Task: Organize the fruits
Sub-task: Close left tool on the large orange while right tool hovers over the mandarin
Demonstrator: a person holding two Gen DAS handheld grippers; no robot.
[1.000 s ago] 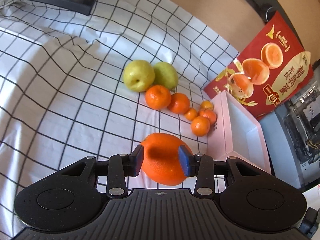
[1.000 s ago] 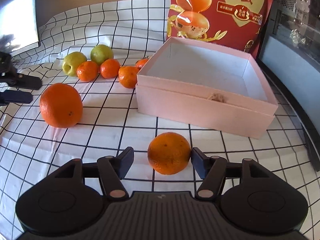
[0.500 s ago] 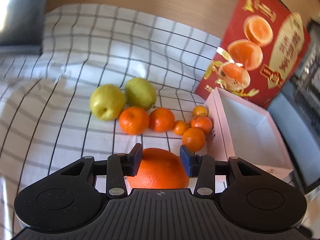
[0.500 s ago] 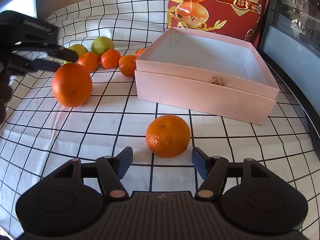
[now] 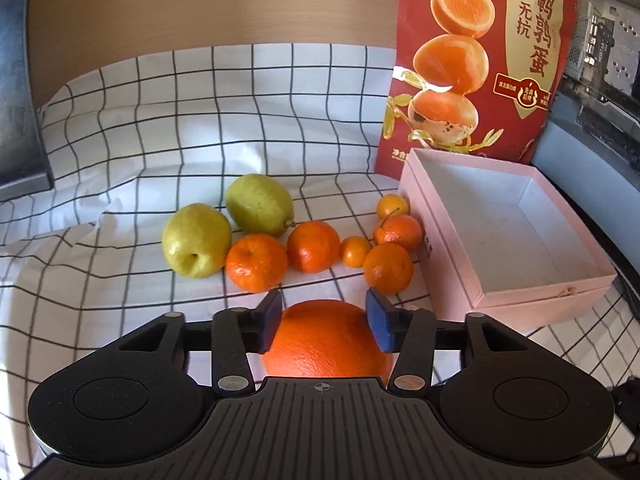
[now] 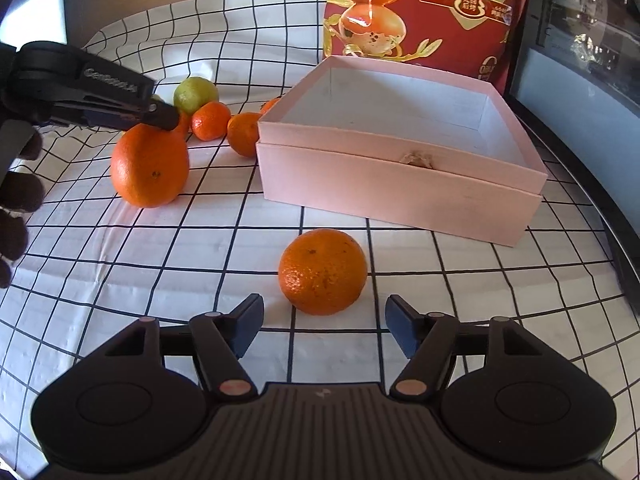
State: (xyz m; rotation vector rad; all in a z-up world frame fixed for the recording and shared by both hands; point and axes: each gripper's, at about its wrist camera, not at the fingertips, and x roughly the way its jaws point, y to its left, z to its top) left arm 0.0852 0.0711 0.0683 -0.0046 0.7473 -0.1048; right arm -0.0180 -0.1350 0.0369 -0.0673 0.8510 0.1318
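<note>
My left gripper (image 5: 323, 320) is shut on a big orange (image 5: 326, 338), which also shows in the right wrist view (image 6: 150, 166) resting on the checked cloth with the left gripper (image 6: 158, 114) over its top. Beyond it lie two green-yellow pears (image 5: 197, 241) and several small mandarins (image 5: 256, 263). The open pink box (image 5: 500, 236) stands to the right, empty. My right gripper (image 6: 324, 326) is open, just behind a mandarin (image 6: 322, 271) that lies on the cloth in front of the pink box (image 6: 400, 184).
A red snack bag (image 5: 476, 60) stands behind the box. A dark monitor edge (image 5: 20, 120) is at the far left. A dark cabinet (image 6: 580, 60) lines the right side. The checked cloth (image 5: 120, 152) is wrinkled at the back.
The left gripper has turned level and moved with the big orange toward the fruit pile. The right gripper has backed slightly away from the mandarin and stayed open.
</note>
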